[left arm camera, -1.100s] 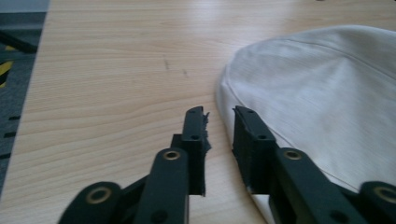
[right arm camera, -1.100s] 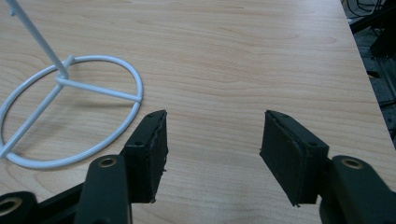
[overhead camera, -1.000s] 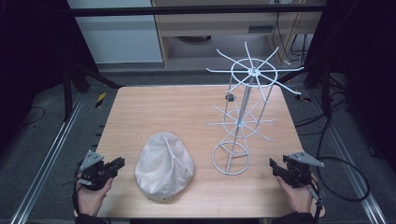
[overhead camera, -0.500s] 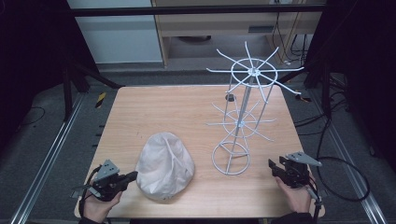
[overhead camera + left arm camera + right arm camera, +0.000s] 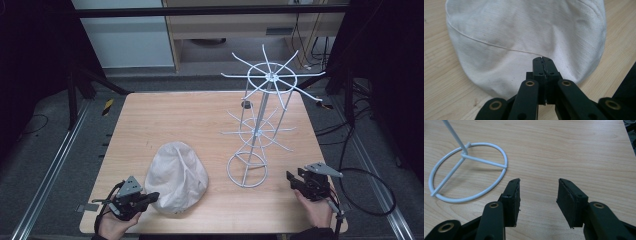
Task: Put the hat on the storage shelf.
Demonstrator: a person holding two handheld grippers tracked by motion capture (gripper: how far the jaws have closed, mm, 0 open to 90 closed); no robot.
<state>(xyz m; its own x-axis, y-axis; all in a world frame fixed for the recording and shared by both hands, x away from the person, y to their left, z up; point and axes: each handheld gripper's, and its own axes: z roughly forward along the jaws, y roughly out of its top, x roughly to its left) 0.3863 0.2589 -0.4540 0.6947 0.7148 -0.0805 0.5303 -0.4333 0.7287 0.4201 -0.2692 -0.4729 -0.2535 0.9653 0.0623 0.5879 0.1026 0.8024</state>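
A cream cloth cap (image 5: 176,175) lies on the wooden table (image 5: 190,120), near the front left. My left gripper (image 5: 152,196) has its tips at the cap's near left edge. In the left gripper view the cap (image 5: 524,30) lies just beyond the left gripper (image 5: 543,58), whose jaws are shut tight together with no cloth seen between them. A white wire rack (image 5: 260,120) stands at the right. My right gripper (image 5: 291,178) rests near the front right corner. The right gripper (image 5: 539,181) has just been closing a little, but its jaws stand apart with nothing between them, beside the rack's base ring (image 5: 466,172).
The rack's wire arms (image 5: 272,77) spread wide over the right half of the table. A cable (image 5: 370,195) loops off the table's right side. Bare wood lies between cap and rack.
My left gripper has moved right along the front edge up to the cap. The right hand has stayed in place.
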